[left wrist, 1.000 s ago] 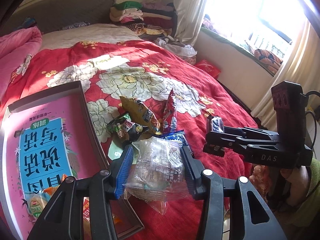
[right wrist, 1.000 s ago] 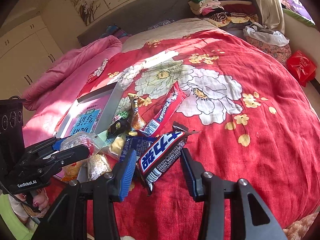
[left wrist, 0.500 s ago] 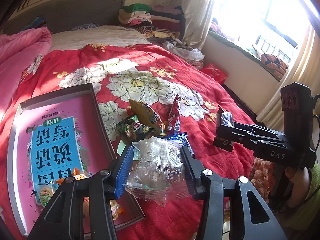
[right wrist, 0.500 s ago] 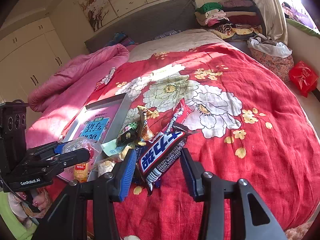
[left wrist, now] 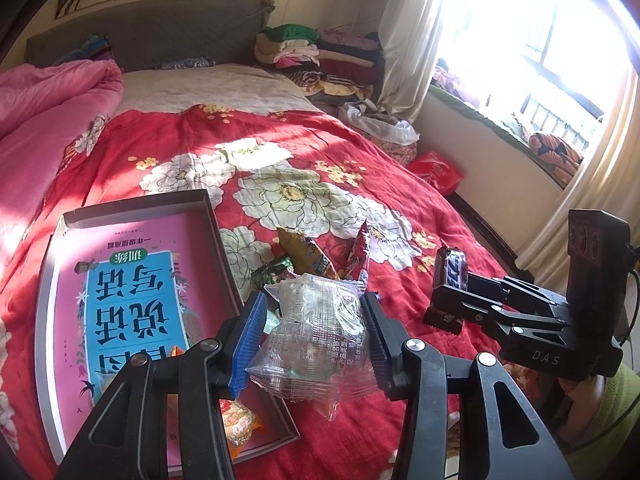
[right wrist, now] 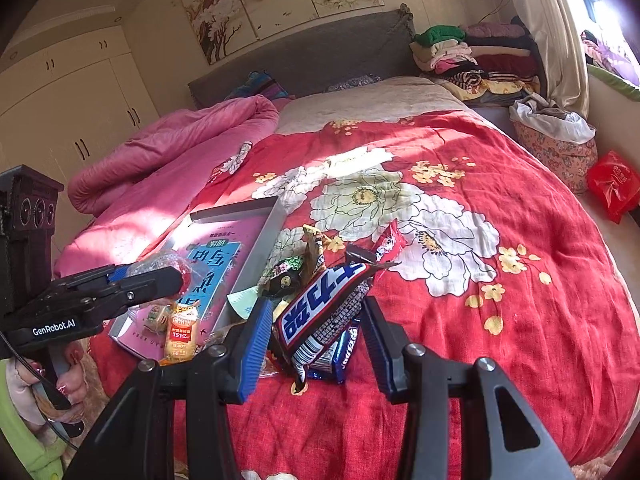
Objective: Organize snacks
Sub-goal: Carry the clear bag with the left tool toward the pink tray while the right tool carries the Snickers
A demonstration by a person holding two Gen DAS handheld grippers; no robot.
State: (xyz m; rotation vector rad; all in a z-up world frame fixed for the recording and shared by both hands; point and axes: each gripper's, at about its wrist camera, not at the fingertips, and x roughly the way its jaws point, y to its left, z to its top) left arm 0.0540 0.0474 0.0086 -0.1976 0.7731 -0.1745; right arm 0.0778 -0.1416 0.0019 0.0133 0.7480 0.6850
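Observation:
My left gripper (left wrist: pixel 314 340) is shut on a clear plastic snack packet (left wrist: pixel 316 344), held in the air above the near right corner of a pink box tray (left wrist: pixel 216 236). The tray holds small orange and yellow snack packs (right wrist: pixel 182 330) at its near end. My right gripper (right wrist: pixel 316 320) is shut on a black-and-blue chocolate bar (right wrist: pixel 324 312), lifted over the red bedspread. Seen from the left wrist view, the right gripper (left wrist: pixel 444 300) is to the right with the bar's end (left wrist: pixel 452 268) sticking up. A loose snack pile (left wrist: pixel 308 260) lies between tray and right gripper.
A red flowered bedspread (right wrist: pixel 480 280) covers the bed, with a pink quilt (right wrist: pixel 160 160) bunched at the left. Folded clothes (left wrist: pixel 320 56) are stacked by the headboard. A red bag (left wrist: pixel 436 168) lies on the floor near the window wall. A blue packet (right wrist: pixel 344 354) lies under the chocolate bar.
Both grippers have risen with their snacks still held. More of the headboard, wall and window shows, and the tray and snack pile appear lower and farther off.

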